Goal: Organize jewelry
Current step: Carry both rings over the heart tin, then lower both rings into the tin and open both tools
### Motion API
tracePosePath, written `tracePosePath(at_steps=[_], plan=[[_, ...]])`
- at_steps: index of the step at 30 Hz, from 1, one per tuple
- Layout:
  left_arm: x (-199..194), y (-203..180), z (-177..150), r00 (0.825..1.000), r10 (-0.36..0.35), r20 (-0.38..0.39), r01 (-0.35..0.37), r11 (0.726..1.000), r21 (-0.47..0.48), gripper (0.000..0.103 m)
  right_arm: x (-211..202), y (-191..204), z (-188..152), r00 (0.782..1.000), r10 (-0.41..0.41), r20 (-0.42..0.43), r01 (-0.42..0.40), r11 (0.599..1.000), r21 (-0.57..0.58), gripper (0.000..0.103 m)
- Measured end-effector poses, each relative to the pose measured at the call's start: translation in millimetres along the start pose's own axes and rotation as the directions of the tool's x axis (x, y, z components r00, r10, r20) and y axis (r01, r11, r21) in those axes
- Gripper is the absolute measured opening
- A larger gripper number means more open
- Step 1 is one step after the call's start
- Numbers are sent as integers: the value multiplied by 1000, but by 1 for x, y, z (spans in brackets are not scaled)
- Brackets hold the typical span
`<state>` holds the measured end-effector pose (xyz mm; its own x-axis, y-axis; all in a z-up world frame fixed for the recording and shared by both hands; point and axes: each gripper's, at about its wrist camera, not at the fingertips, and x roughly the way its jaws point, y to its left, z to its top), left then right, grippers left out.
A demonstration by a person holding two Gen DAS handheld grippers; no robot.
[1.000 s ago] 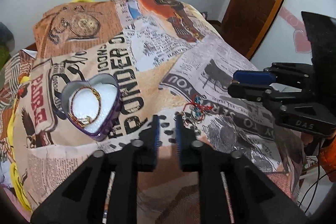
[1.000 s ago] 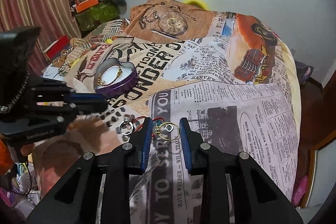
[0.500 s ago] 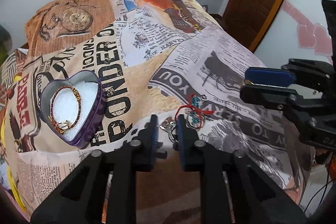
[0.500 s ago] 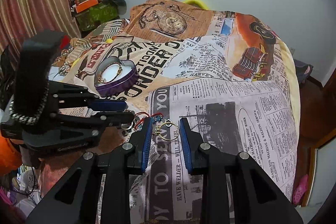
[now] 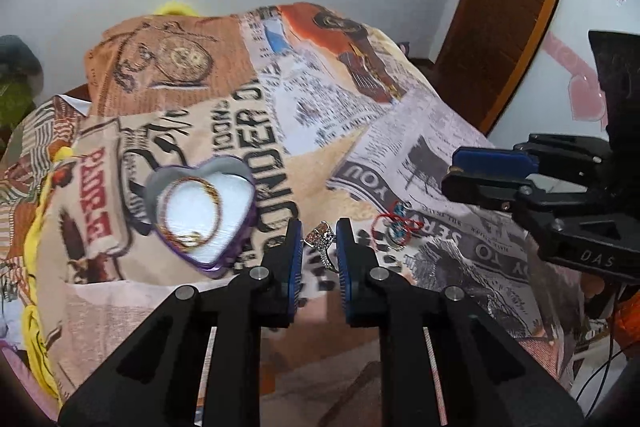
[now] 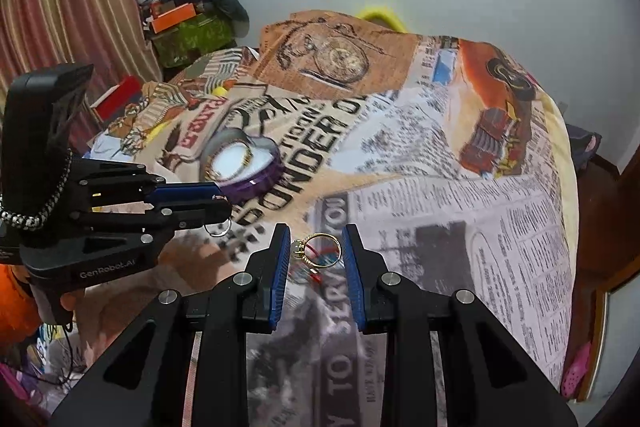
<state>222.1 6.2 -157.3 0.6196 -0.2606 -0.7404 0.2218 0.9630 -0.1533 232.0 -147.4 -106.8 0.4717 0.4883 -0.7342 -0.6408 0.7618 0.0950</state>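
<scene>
Carrying two rings toward the heart-shaped tin (image 5: pixel 202 217) on the bed (image 5: pixel 400 131).
Left gripper (image 5: pixel 320 239) fingers clamp a silver ring (image 5: pixel 322 241) just beside the tin; right gripper (image 6: pixel 316 251) fingers clamp a gold ring (image 6: pixel 320 251) farther off. Release each over the tin's white padding.

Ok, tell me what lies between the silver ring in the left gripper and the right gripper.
A red cord bracelet with blue beads, lying on the bedspread; the left wrist view shows it.

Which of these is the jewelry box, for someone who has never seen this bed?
Start at the newspaper-print bedspread. On its left half lies a heart-shaped purple tin lined in white, with a beaded bracelet coiled inside; nothing else there is a container.
</scene>
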Motion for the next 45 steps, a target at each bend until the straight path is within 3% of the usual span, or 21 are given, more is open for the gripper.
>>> tracePosePath(at_steps=[9, 17, 29, 45], plan=[[-29, 33, 1, 997, 50, 60, -48, 998, -33, 16, 11, 32, 25, 998, 52, 30, -51, 998, -30, 24], [-30, 62, 0, 995, 76, 70, -71, 995, -69, 16, 41, 50, 48, 996, 86, 17, -86, 996, -35, 24], [4, 85, 4, 997, 67, 34, -64, 995, -78, 16, 93, 46, 68, 990, 111, -83, -110, 994, 11, 24], [37, 110, 10, 999, 40, -26, -43, 992, -116, 16, 131, 45, 64, 975, 113, -193, -112, 994, 18, 24]])
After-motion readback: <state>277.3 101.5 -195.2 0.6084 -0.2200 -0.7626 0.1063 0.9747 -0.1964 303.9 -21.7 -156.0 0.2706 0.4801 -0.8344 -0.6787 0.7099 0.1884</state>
